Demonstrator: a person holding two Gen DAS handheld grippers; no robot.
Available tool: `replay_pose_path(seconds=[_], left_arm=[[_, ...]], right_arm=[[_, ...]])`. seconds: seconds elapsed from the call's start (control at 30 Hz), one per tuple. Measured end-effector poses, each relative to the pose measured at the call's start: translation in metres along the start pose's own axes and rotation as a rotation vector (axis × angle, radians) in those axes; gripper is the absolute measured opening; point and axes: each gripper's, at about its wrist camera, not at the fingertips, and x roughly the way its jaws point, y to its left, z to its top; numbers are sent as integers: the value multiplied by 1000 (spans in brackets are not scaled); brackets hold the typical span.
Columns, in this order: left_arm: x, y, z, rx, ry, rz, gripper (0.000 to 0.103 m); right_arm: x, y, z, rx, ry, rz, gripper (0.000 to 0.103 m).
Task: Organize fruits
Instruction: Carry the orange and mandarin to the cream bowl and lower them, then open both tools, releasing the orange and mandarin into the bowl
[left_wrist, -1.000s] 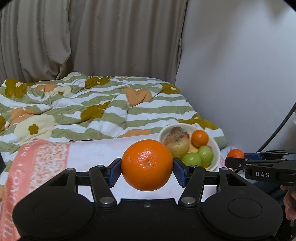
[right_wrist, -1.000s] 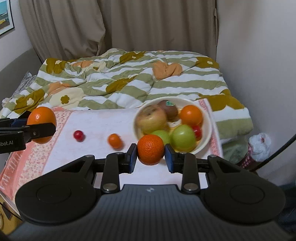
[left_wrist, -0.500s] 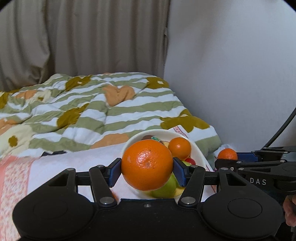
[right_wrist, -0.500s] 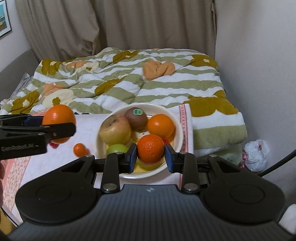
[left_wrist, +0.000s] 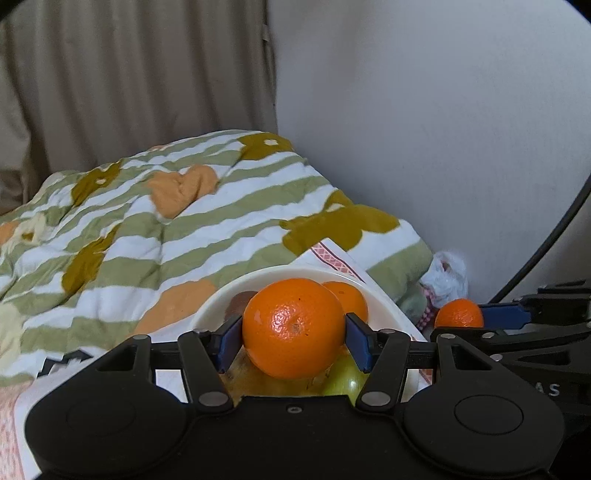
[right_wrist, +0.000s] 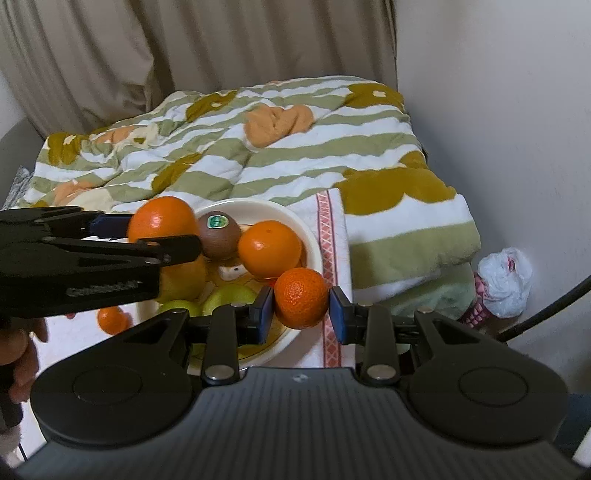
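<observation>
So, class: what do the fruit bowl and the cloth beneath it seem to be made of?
Bowl: probably glazed ceramic, possibly plastic; smooth, cream, slightly glossy rim. Cloth: woven fabric, likely cotton; matte white with a red patterned border, lying soft and flat.

The big orange (left_wrist: 293, 328) has glossy, pitted peel with a bright highlight; the mandarin (right_wrist: 301, 303) looks duller and more coarsely dimpled. The bowl (right_wrist: 314, 251) is smooth, cream, glazed like ceramic. The kiwi (right_wrist: 218, 236) has matt brown skin and a shiny sticker. The left gripper (left_wrist: 293, 345) and right gripper (right_wrist: 301, 314) are matt black plastic with metal rivets and blue pads. The quilt (right_wrist: 258, 147) is soft, puckered cloth. The bag (right_wrist: 506, 282) is thin, crinkled plastic. The curtain (left_wrist: 129, 74) is matt fabric.
</observation>
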Motion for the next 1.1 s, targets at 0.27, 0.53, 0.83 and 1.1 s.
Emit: replay_pose_path(seconds=[0.27, 0.53, 0.83, 1.1], left_arm=[[23, -9, 1, 58, 31, -5, 63], [9, -4, 1, 60, -20, 18, 98], [-23, 29, -7, -91, 1, 28, 98], [-47, 48, -20, -180, -2, 82, 98]], right_arm=[[10, -10, 3, 29, 16, -25, 47], [12, -20, 9, 36, 14, -42, 47], [20, -13, 21, -4, 10, -5, 47], [43, 1, 27, -76, 15, 43, 47]])
